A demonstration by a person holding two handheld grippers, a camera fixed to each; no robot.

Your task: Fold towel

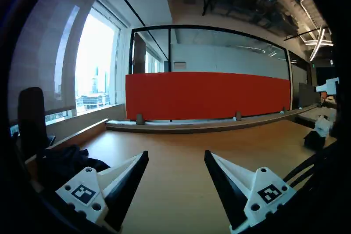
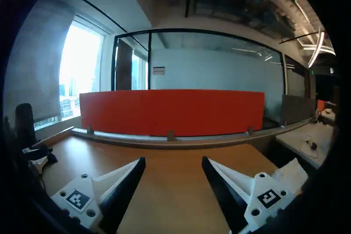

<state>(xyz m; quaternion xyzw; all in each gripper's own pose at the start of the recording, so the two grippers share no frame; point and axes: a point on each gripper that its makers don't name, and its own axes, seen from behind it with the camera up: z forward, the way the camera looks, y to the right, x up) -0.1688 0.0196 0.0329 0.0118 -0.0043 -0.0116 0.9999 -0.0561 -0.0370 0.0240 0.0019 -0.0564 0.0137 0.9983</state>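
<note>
My left gripper (image 1: 175, 153) is open over a bare wooden table (image 1: 175, 146), with nothing between its white and black fingers. A dark cloth (image 1: 66, 163) lies bunched at the table's left edge, just beyond the left finger. My right gripper (image 2: 173, 159) is also open above the wooden table (image 2: 175, 163) and holds nothing. A pale crumpled piece (image 2: 291, 171) lies behind its right finger; I cannot tell whether it is a towel.
A red partition (image 1: 206, 95) stands along the table's far edge. A black chair back (image 1: 31, 120) and bright windows (image 1: 94, 71) are on the left. Black and white items (image 1: 318, 133) sit at the table's right end. A second desk (image 2: 307, 139) stands to the right.
</note>
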